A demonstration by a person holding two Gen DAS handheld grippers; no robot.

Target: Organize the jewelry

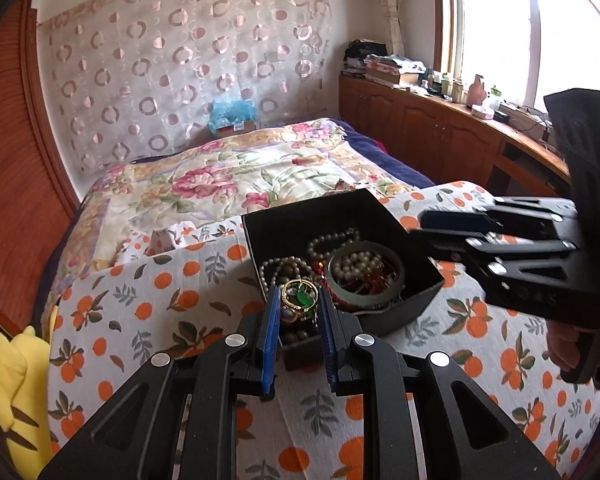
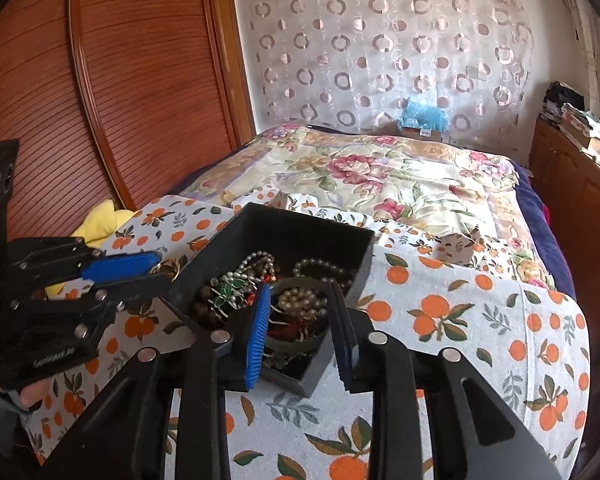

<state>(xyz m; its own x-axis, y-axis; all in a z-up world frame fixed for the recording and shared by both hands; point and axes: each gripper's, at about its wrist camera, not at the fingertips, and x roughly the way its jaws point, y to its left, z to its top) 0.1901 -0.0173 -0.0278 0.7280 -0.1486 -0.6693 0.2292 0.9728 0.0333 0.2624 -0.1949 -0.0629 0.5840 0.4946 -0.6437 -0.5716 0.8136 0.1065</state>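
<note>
Left gripper (image 1: 299, 300) fingers clamp a gold ring cluster (image 1: 298, 300) at lower centre, above the black jewelry box (image 1: 416, 236). Right gripper (image 2: 300, 312) fingers are released, straddling the green bangle (image 2: 300, 344) in the box. Risk: rings slipping from the narrow pinch, or snagging pearl strands (image 1: 332, 244).

A bed (image 1: 236, 168) with a floral quilt (image 2: 388, 176) fills the middle of the room. Behind it a sheer curtain (image 1: 180, 64) patterned with pink circles covers the wall. A reddish wooden wardrobe (image 2: 140, 80) with ribbed doors stands along one side. On the other side, low wooden cabinets (image 1: 432, 128) run under a bright window (image 1: 540, 28), their top cluttered with bottles and stacked papers. Daylight floods in.
</note>
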